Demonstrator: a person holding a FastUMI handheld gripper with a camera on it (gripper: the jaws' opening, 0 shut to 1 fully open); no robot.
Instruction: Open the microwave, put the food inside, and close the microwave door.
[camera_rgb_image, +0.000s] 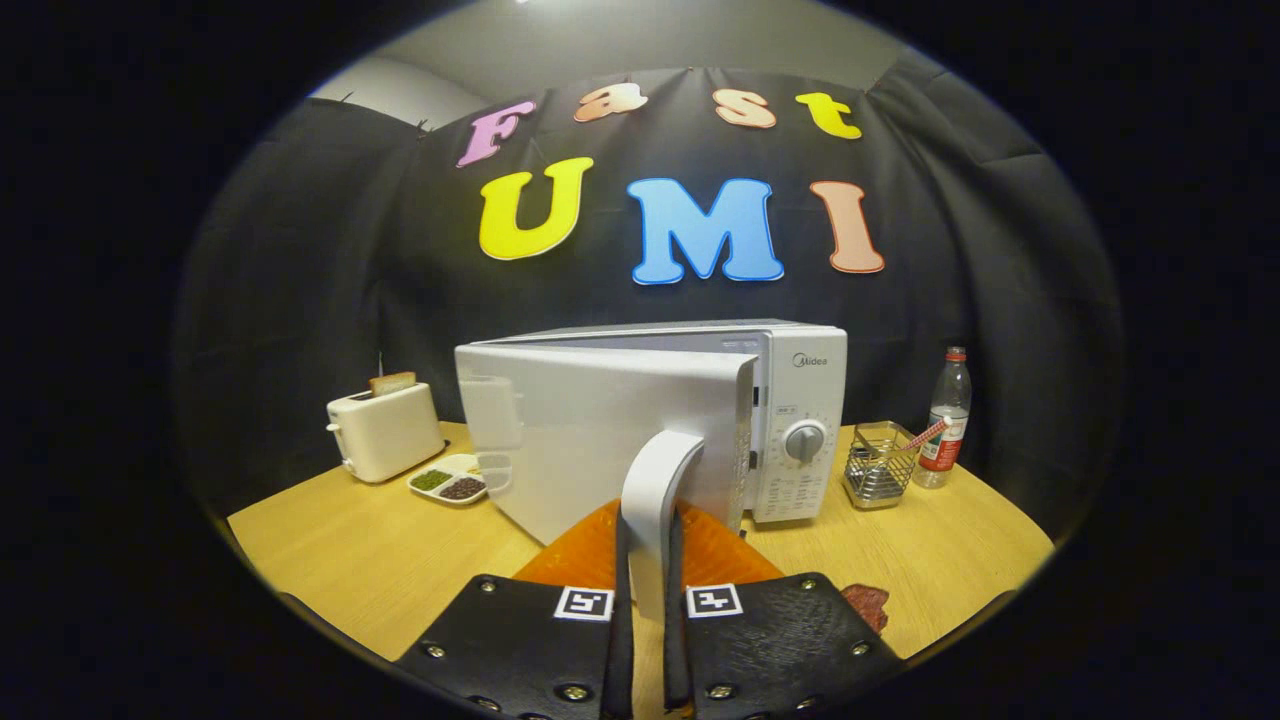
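A white microwave (800, 420) stands at the middle of the wooden table (350, 560). Its door (590, 440) is swung partly open toward me and hides the cavity. My gripper (649, 520) is shut on the door's curved white handle (655, 470), one finger on each side of it. An orange plate or mat (720, 555) lies on the table just under the handle and beyond my fingers. Beside my right finger a reddish-brown piece of food (868, 603) shows, mostly hidden by the gripper.
Left of the microwave stands a white toaster (385, 432) with a bread slice (391, 382) in it, and a white divided dish (450, 484) lies before it. To the right are a wire basket (880, 465) and a plastic bottle (947, 420).
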